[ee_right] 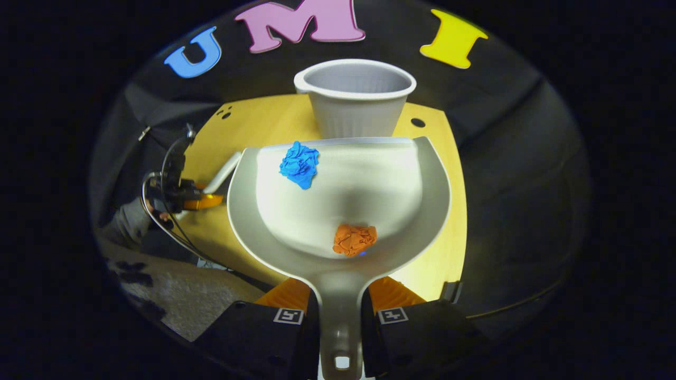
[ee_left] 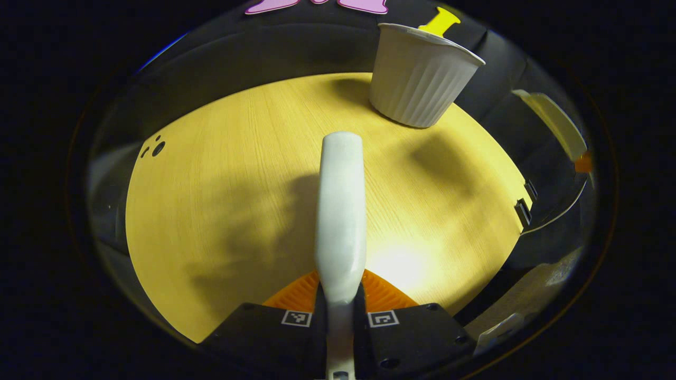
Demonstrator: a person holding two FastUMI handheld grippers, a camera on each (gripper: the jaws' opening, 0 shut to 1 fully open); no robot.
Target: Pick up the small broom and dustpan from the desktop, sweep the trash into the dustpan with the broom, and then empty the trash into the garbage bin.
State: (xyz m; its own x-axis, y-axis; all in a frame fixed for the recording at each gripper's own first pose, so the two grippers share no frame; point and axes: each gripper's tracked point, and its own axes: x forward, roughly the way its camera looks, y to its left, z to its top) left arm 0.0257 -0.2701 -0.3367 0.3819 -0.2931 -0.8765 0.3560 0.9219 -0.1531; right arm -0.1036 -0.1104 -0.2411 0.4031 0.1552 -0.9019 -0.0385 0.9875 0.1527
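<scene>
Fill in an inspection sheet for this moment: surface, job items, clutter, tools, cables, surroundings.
Surface: light wood desktop, shadowed, with small holes near the edges.
Job's things: dustpan held up, carrying a blue paper wad and an orange paper wad; white ribbed bin stands upright behind it; broom handle points over the desk.
Clutter: nothing seen.
Grippers: left tool shut on the broom handle; right tool shut on the dustpan's handle.
Cables: black cables hang from the left tool.
Surroundings: black cloth wall; grey floor.
</scene>
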